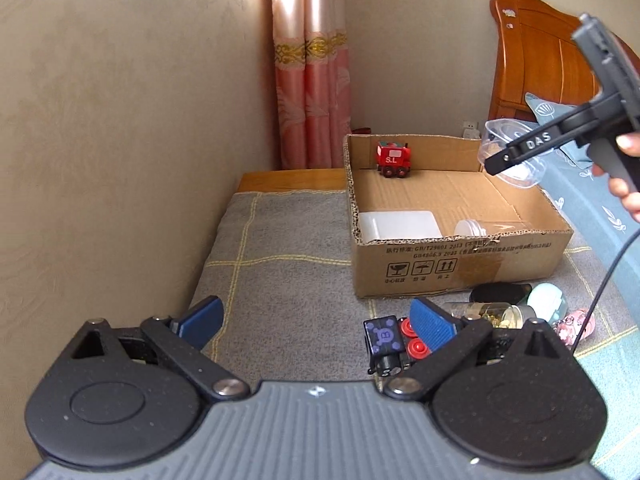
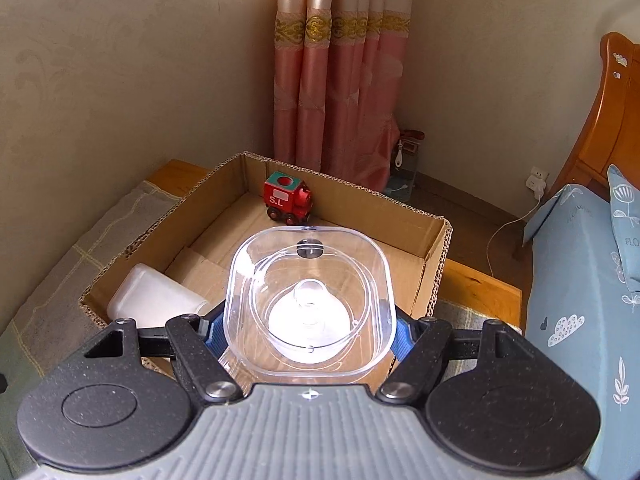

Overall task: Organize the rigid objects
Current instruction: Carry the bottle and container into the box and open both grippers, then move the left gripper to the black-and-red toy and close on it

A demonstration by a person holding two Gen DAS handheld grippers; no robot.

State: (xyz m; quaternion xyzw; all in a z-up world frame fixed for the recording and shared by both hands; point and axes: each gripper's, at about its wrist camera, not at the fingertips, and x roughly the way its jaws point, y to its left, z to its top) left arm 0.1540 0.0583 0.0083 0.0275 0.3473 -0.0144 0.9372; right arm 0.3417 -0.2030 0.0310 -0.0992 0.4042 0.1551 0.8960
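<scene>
The cardboard box (image 1: 460,256) holds three items; the right hand-held gripper (image 2: 308,332) grips a clear lid (image 2: 308,300) above it; the left hand-held gripper (image 1: 316,320) gapes empty; several items wait on the bed (image 1: 280,240).

Red toy train (image 1: 393,160) side: "S.L" in white; right wrist view too. Right gripper (image 1: 516,152) arm: "DAS". Cardboard box (image 1: 460,264) front: Chinese print, "GB/T29601 2013", "GB4806.9 20.." partly unclear, three handling pictograms. Black toy block (image 1: 382,334): "B"

Left gripper (image 1: 316,322) — black linkages, blue ribbed pads, grey ridged base (silver screws); right gripper (image 1: 510,160) marked "DAS"
</scene>
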